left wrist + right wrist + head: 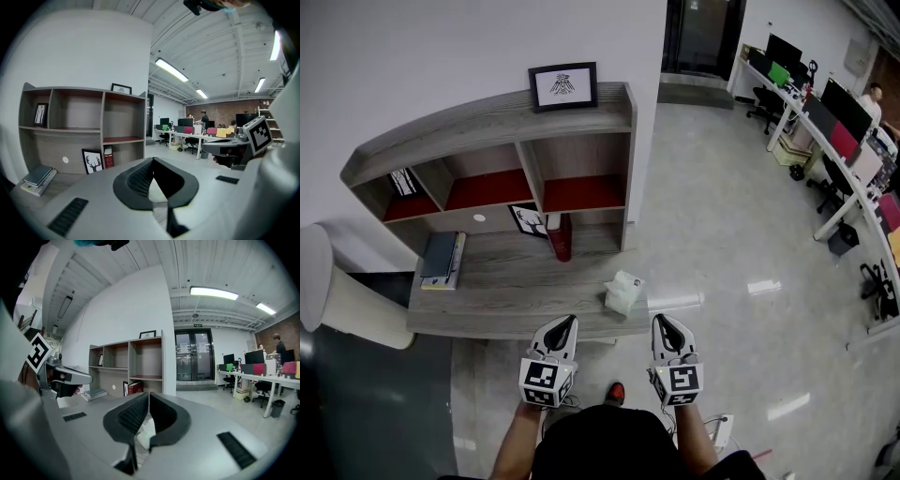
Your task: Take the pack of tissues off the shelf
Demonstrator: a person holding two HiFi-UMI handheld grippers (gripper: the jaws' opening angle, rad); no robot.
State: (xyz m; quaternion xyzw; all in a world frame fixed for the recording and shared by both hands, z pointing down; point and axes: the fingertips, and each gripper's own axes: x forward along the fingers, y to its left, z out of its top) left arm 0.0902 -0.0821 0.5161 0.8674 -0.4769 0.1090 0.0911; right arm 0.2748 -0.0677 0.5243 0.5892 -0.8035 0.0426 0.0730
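Observation:
The white pack of tissues (pixel 623 291) lies on the grey lower shelf board (pixel 506 295), near its front right corner. My right gripper (pixel 663 322) hovers just off that front edge, to the right of the pack and apart from it, with its jaws shut and nothing between them. In the right gripper view the pack (pixel 145 432) shows as a white patch below the closed right gripper (pixel 148 394). My left gripper (pixel 565 323) hangs at the front edge left of the pack, also shut and empty. In its own view the left gripper (pixel 152 161) points toward the shelf cubbies.
On the board lie a stack of books (pixel 442 258), a deer picture (pixel 525 218) and red books (pixel 560 236). A framed picture (pixel 563 86) stands on top of the shelf unit. A white cylinder (pixel 337 291) stands at left. Office desks (pixel 834 159) line the right side.

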